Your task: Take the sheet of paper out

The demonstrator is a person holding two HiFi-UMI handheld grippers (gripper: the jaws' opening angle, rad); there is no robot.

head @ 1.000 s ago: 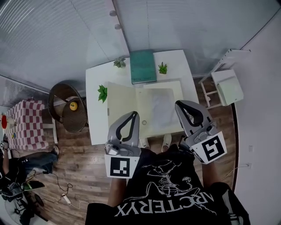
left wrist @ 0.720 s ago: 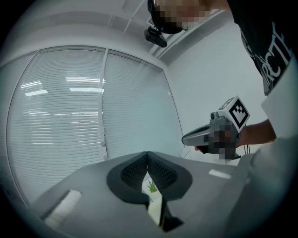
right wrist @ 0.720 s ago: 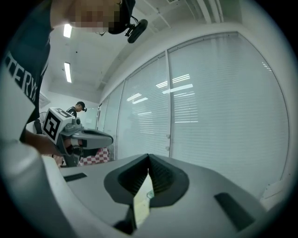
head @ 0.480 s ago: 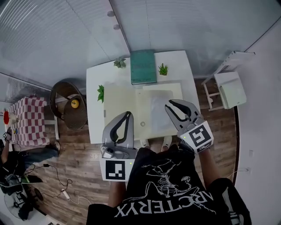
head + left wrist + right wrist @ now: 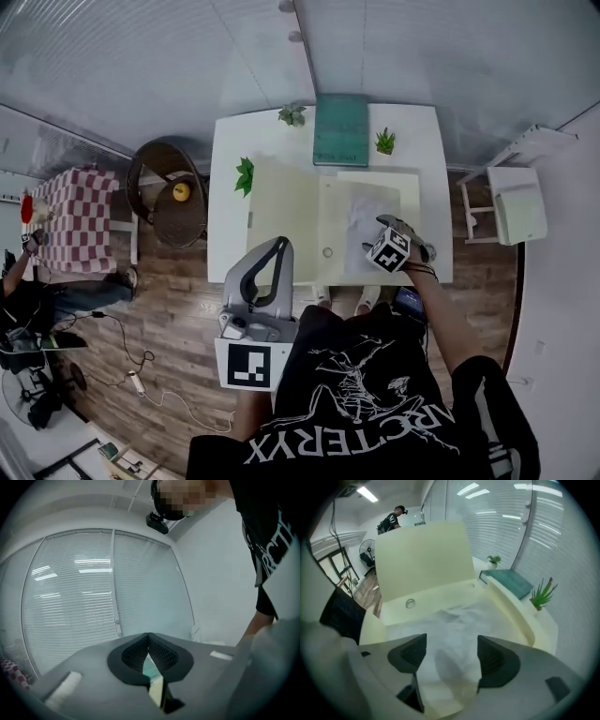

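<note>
Paper sheet (image 5: 364,214), thin, white and slightly creased, lies in the right-hand half of an open pale-yellow flat case (image 5: 281,220) on the white counter (image 5: 228,159). Right hand-held gripper (image 5: 452,651) points steeply down over that sheet, its jaws opening wide with the paper showing between them, unpinched. Left hand-held gripper (image 5: 148,637) is held up by the person's chest, jaws pressed together on nothing.
</note>
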